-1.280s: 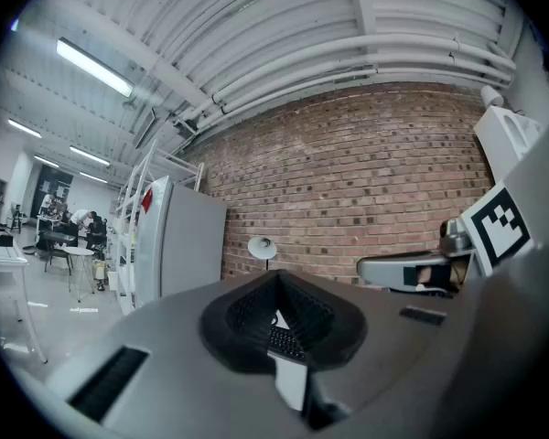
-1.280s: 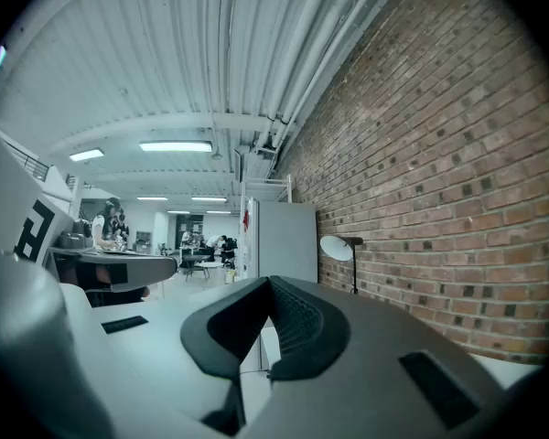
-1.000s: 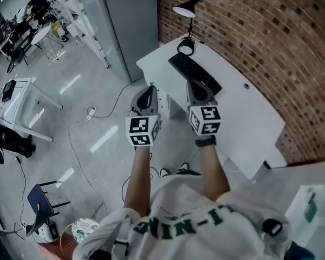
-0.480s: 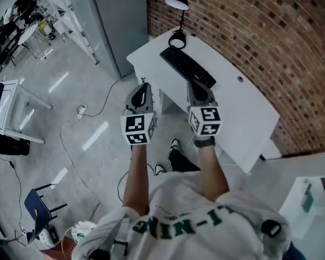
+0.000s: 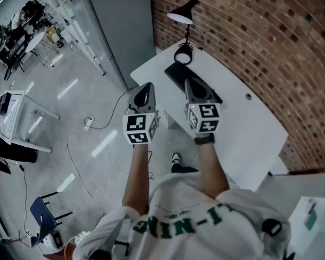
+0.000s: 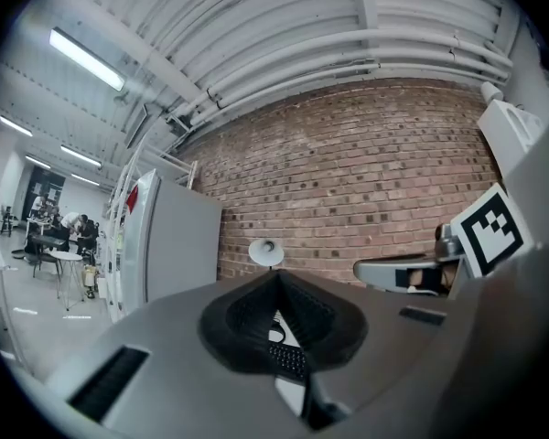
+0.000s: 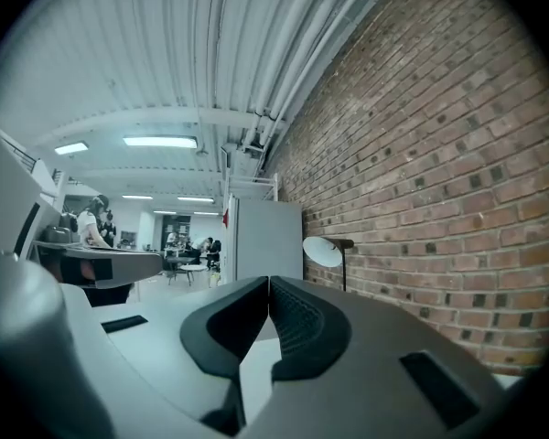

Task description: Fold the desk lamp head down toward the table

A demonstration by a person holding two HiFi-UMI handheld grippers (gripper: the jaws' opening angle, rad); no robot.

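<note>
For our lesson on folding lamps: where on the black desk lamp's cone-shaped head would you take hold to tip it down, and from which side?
Probably the black cone-shaped lamp head itself, jaws across its narrow back end, where it tapers. Come from the front, above the black keyboard: the brick wall stands close behind, and the thin stem holds the head high.

Both of my hand-held tools are the same build. The left grey plastic gripper and the right grey plastic gripper have smooth wedge-shaped shells. Black ribbed rubber pads line the insides, and there are small dark rectangular slots sunk into the shells. Each one carries a white cube with black square markers, the left cube and the right cube. I'm wearing a white short-sleeved T-shirt with green lettering and a black wristband on the right wrist.
</note>
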